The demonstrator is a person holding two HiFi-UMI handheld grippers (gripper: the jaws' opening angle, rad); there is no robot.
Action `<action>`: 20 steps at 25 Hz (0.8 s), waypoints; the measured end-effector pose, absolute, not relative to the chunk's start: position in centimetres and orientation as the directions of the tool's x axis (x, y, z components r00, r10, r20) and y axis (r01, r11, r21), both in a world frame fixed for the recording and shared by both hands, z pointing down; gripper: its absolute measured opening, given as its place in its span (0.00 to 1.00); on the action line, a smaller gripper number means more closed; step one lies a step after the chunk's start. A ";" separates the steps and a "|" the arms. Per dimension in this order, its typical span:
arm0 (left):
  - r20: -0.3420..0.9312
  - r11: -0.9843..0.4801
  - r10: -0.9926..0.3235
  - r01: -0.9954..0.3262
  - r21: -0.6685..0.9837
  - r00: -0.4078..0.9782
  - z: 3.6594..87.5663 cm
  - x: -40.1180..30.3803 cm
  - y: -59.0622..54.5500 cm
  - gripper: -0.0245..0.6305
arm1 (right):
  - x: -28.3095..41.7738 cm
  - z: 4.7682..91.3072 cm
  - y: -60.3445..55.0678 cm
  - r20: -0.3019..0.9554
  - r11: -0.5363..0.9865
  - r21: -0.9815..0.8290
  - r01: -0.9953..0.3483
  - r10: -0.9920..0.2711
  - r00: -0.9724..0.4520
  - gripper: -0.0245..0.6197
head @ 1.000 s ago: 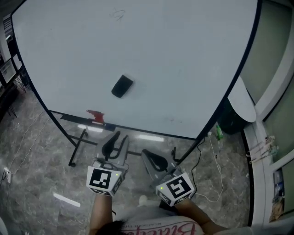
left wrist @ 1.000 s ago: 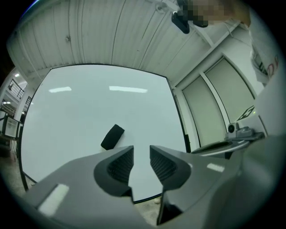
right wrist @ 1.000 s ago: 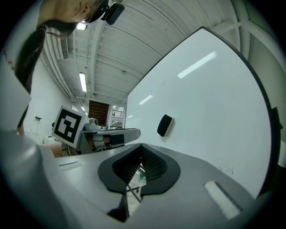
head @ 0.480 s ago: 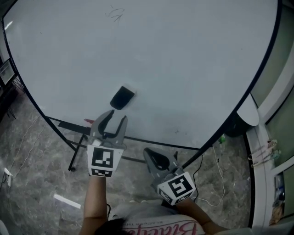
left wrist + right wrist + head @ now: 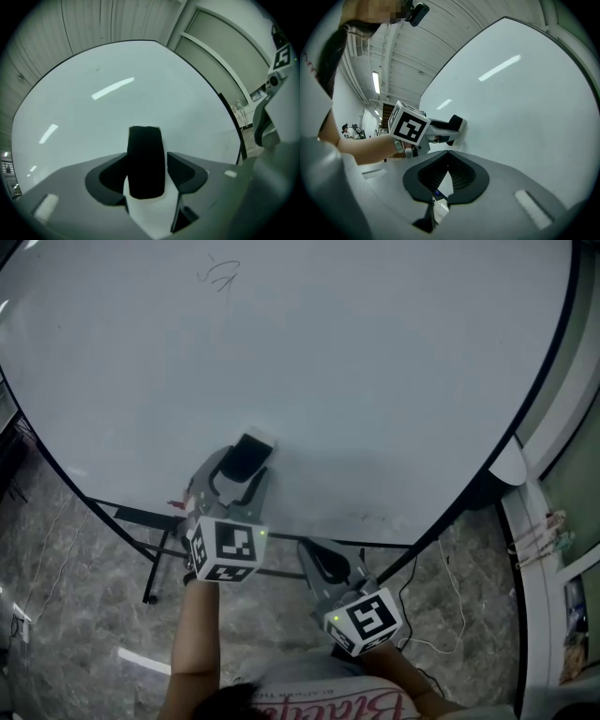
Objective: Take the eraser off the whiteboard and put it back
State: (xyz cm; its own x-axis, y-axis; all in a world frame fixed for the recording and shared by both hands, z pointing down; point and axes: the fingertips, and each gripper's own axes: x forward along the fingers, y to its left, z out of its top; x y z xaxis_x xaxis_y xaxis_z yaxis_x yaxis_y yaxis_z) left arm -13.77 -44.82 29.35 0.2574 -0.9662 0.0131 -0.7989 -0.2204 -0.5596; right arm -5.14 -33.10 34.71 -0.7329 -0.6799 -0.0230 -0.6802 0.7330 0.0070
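Observation:
A black eraser sticks to the whiteboard near its lower edge. My left gripper points level at the board, and its jaws are opening. The eraser stands between the two pads; a thin gap shows at the right pad, so they do not press on it. In the right gripper view the eraser shows at the tip of the left gripper. My right gripper hangs lower and to the right, short of the board, its jaws shut with nothing in them.
The board's black stand rests on a grey marbled floor. A faint scribble marks the board's top. A white cable lies on the floor at right, beside a pale ledge.
My left gripper has gone forward and up to the board, rolled, and its jaws have spread on either side of the eraser. The right gripper has shifted a little toward the board.

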 end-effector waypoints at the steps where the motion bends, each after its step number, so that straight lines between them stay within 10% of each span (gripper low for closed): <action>1: 0.011 -0.218 -0.967 -0.800 -0.558 0.256 29.4 -13.9 -45.1 0.41 | -5.1 34.7 -33.2 -0.024 0.730 0.006 -0.684 -0.684 -0.730 0.04; 20: -0.043 -0.222 -0.963 -0.870 -0.440 0.267 29.4 -14.4 -43.4 0.38 | -5.9 34.8 -33.1 -0.015 0.727 0.036 -0.686 -0.686 -0.728 0.04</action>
State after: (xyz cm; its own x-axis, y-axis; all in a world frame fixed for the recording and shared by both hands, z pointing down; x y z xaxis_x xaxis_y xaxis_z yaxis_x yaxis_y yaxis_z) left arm -14.44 -43.37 29.42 0.2671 -0.9627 -0.0430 -0.8700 -0.2217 -0.4404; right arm -5.95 -33.10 34.81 -0.7278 -0.6857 -0.0147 -0.6857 0.7270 0.0364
